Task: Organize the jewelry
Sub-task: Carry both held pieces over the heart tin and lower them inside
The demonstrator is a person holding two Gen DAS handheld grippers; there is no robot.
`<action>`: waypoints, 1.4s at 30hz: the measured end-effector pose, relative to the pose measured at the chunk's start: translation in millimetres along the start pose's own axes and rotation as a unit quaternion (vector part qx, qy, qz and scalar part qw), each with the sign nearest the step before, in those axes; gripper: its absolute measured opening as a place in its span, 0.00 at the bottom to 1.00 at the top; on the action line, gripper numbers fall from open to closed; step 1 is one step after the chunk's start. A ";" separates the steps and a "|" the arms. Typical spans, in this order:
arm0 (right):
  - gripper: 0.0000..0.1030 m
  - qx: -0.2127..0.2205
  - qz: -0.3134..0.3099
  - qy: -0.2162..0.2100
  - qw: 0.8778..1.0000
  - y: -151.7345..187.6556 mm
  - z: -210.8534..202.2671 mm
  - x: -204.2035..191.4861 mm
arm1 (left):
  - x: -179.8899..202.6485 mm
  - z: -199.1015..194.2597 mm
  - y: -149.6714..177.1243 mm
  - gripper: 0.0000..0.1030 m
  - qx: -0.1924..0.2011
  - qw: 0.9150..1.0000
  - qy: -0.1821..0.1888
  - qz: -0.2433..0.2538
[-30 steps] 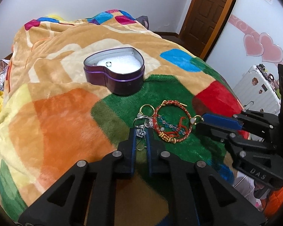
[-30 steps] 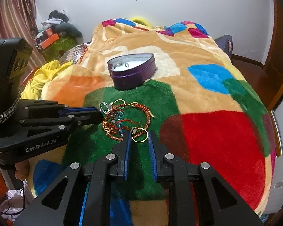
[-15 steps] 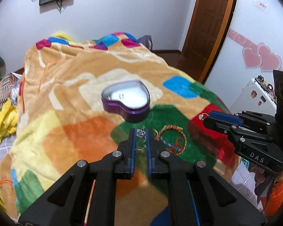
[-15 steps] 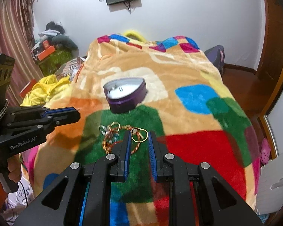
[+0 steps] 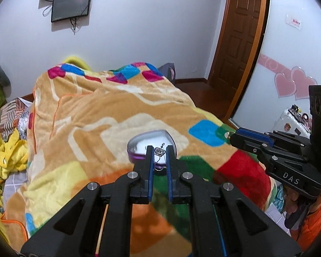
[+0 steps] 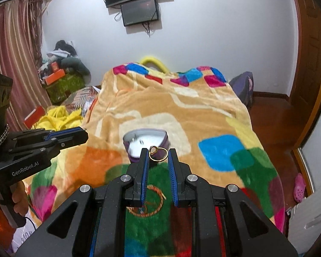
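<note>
Left claw (image 5: 159,151): clamped on a silver crown earring (image 5: 159,151), raised above the bed.
Right claw (image 6: 158,154): clamped on a gold ring (image 6: 158,153), raised too, level with the left claw.
Heart-shaped box (image 5: 152,145): purple, open, white-lined, sat on the blanket (image 5: 109,115) mid-bed, just beyond both claws' tips.
Red bracelet (image 6: 147,203): lay on the blanket's green patch below the right claw, nearer the bed's foot edge than the box.
</note>
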State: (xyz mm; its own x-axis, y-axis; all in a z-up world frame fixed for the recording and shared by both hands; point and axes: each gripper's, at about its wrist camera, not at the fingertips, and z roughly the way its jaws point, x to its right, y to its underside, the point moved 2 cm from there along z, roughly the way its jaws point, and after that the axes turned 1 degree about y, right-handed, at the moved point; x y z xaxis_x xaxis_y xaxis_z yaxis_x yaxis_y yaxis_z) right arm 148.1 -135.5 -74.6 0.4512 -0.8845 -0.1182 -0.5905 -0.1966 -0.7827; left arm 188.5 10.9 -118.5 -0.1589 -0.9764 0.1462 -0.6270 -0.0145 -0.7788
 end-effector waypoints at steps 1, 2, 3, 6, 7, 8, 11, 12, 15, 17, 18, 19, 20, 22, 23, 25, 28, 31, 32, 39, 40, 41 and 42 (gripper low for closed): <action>0.16 0.002 0.000 -0.001 1.000 -1.9 0.1 -0.2 | -1.4 0.1 -2.5 0.09 0.003 1.000 0.000 -0.001; 0.16 0.006 -0.001 -0.002 1.000 -4.5 0.9 -0.9 | -2.9 0.5 -5.6 0.09 0.007 1.000 -0.001 -0.002; 0.16 0.009 -0.001 -0.003 1.000 -6.7 1.9 -2.2 | -3.8 0.9 -7.7 0.09 0.009 1.000 -0.001 -0.002; 0.16 0.015 -0.001 -0.007 1.000 -11.7 6.4 -4.0 | -8.5 3.8 -13.4 0.09 0.015 1.000 -0.003 -0.004; 0.16 0.016 0.000 -0.007 1.000 -13.0 7.7 -3.9 | -9.8 5.0 -14.8 0.09 0.016 1.000 -0.003 -0.005; 0.16 0.017 0.000 -0.008 1.000 -13.6 8.6 -4.6 | -11.7 7.1 -16.3 0.09 0.017 1.000 -0.003 -0.007; 0.16 0.015 0.002 -0.009 1.000 -15.2 16.0 -4.4 | -14.8 13.9 -18.6 0.09 0.016 1.000 -0.001 -0.010; 0.16 0.013 0.003 -0.010 1.000 -15.4 18.4 -4.0 | -16.0 17.7 -19.6 0.09 0.014 1.000 -0.001 -0.011; 0.16 0.007 0.007 -0.012 1.000 -16.5 27.9 -2.3 | -18.5 27.2 -22.0 0.09 0.011 1.000 0.001 -0.013; 0.16 0.003 0.009 -0.012 1.000 -17.4 34.0 -1.1 | -19.4 31.9 -23.1 0.09 0.009 1.000 0.005 -0.015; 0.16 0.002 0.010 -0.013 1.000 -16.8 35.6 -0.2 | -19.8 34.6 -23.8 0.09 0.008 1.000 0.005 -0.016; 0.16 0.001 0.011 -0.014 1.000 -17.2 36.5 1.5 | -20.0 37.5 -24.5 0.09 0.007 1.000 0.006 -0.016; 0.16 -0.001 0.012 -0.015 1.000 -17.6 39.6 2.1 | -20.3 40.6 -25.4 0.09 0.006 1.000 0.007 -0.017; 0.16 -0.003 0.012 -0.017 1.000 -19.7 42.6 3.3 | -21.4 45.9 -26.5 0.09 0.004 1.000 0.009 -0.017; 0.16 -0.003 0.011 -0.017 1.000 -20.3 44.6 3.4 | -21.8 49.1 -27.2 0.09 0.003 1.000 0.009 -0.017; 0.16 -0.005 0.008 -0.019 1.000 -21.5 48.7 3.1 | -22.7 55.0 -28.2 0.09 0.000 1.000 0.009 -0.017; 0.16 -0.008 0.004 -0.016 1.000 -21.7 52.2 3.9 | -24.3 60.6 -28.0 0.09 -0.005 1.000 0.010 -0.020; 0.16 -0.013 0.000 -0.013 1.000 -18.0 53.8 8.4 | -25.2 62.5 -26.1 0.09 -0.007 1.000 0.011 -0.021; 0.16 -0.021 0.000 -0.013 1.000 -14.3 55.3 10.6 | -25.3 63.2 -25.4 0.09 -0.008 1.000 0.011 -0.021; 0.18 -0.118 -0.011 -0.031 0.993 14.9 85.0 20.0 | -25.6 67.4 -17.5 0.09 -0.018 1.000 0.010 -0.023; 0.18 -0.127 -0.014 -0.033 0.991 19.5 88.4 19.8 | -26.0 67.8 -16.4 0.09 -0.020 0.999 0.009 -0.023; 0.18 -0.134 -0.019 -0.031 0.990 23.1 91.8 19.2 | -26.7 68.1 -15.6 0.09 -0.021 0.999 0.008 -0.023; 0.18 -0.141 -0.025 -0.031 0.989 25.6 95.2 18.2 | -27.4 68.3 -14.9 0.09 -0.022 0.999 0.007 -0.023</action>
State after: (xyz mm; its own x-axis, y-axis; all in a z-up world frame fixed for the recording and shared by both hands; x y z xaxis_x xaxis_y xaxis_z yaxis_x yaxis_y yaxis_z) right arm 204.8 -116.4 -155.0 0.5195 -0.8450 -0.1267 -0.7256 -0.3581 -0.5876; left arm 254.3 23.2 -152.5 -0.1399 -0.9715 0.1912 -0.6674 -0.0501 -0.7430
